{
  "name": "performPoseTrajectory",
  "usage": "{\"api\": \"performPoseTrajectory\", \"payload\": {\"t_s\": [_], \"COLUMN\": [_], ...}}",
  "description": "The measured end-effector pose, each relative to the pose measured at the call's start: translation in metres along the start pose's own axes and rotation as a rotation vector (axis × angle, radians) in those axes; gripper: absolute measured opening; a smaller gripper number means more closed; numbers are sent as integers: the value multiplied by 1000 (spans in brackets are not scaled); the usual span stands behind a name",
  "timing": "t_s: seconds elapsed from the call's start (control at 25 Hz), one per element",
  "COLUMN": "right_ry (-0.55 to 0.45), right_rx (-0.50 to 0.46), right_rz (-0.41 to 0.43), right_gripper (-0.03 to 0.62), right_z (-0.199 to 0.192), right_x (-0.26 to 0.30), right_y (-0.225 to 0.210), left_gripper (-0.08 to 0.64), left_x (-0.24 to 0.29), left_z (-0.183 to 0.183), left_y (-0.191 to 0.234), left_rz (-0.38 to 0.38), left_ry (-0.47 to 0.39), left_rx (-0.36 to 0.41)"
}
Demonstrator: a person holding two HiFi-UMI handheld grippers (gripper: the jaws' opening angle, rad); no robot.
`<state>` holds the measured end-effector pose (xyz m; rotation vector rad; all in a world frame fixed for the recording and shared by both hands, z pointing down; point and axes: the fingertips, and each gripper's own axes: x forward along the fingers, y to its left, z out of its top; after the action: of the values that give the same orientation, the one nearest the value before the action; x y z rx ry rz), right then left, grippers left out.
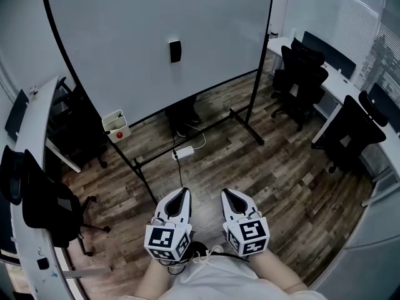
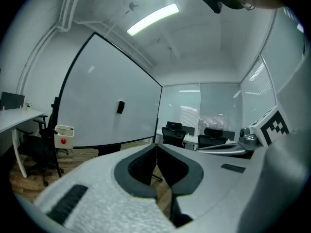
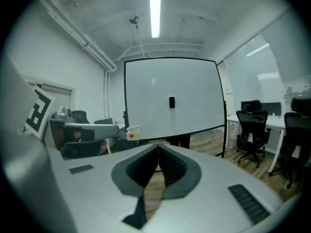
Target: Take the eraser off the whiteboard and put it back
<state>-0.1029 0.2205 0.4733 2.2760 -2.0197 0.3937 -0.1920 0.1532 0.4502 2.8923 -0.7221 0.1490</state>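
A black eraser (image 1: 175,51) sticks to the middle of a large whiteboard (image 1: 125,36) on a black wheeled stand. The eraser (image 2: 120,107) shows small in the left gripper view, and the eraser (image 3: 171,102) shows dead ahead in the right gripper view. Both grippers are held side by side low in the head view, well short of the board. My left gripper (image 1: 184,192) is shut and empty. My right gripper (image 1: 226,193) is shut too, with nothing between its fingers.
A small white tray (image 1: 116,125) with a red item hangs at the board's lower left. The stand's feet (image 1: 244,124) and a white power strip (image 1: 183,152) lie on the wood floor ahead. Black office chairs (image 1: 303,80) and desks (image 1: 331,86) stand right; a white desk (image 1: 31,167) and chair left.
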Motion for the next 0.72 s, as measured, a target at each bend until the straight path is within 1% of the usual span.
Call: {"api": "performPoseTrajectory", "payload": {"t_s": [0.2,0.44,0.6,0.72], "right_ry": [8,29,33,33], "right_rx": [22,92,85,72], "right_rz": [12,30,18,15], "right_gripper": [28,28,28,28], "right_z": [3,2,17,35], "right_x": [27,78,125,164], "right_y": [-36,-71,-103,-123], "left_gripper": [18,18,18,18], "left_x": [51,123,180,220], "left_z": [1,2,16,32], "left_y": [1,17,36,60], "left_rz": [-1,-31,-52,-50], "left_ry": [36,49,34,18], "left_rx": [11,12,8,11]}}
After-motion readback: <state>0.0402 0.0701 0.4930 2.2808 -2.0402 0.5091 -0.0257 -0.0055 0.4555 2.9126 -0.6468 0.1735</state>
